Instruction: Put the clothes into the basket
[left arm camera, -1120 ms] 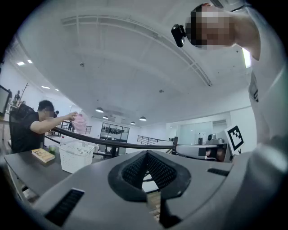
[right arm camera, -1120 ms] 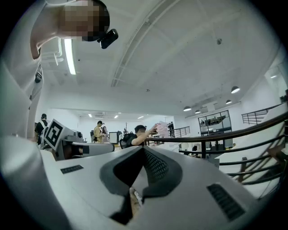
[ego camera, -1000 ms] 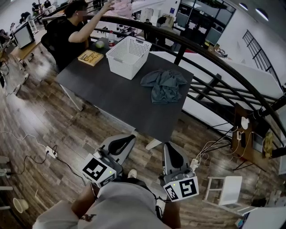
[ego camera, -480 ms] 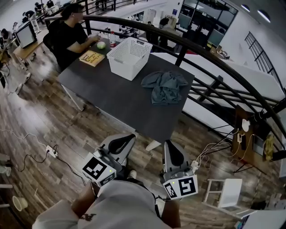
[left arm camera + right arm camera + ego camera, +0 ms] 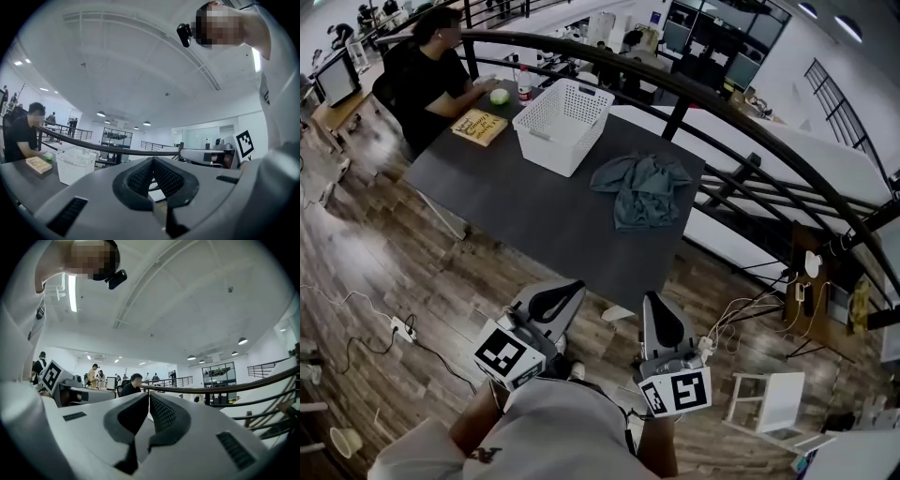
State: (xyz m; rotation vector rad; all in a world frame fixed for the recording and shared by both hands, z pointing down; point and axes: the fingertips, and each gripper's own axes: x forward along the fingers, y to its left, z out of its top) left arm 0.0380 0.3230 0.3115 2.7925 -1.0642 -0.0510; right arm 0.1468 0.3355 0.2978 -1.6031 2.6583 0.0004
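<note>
We read no legible text, label or number anywhere, the yellow book (image 5: 478,127) on the table (image 5: 534,206) bore cover lettering too small to read.

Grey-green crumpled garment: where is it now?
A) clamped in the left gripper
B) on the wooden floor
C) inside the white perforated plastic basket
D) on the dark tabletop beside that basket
D: the head view shows the grey-green crumpled garment lying on the dark tabletop, to the right of the white perforated plastic basket.

On the table (image 5: 516,197), the basket (image 5: 561,124) stands left of the clothes (image 5: 642,187), a book (image 5: 480,127) farther left.
</note>
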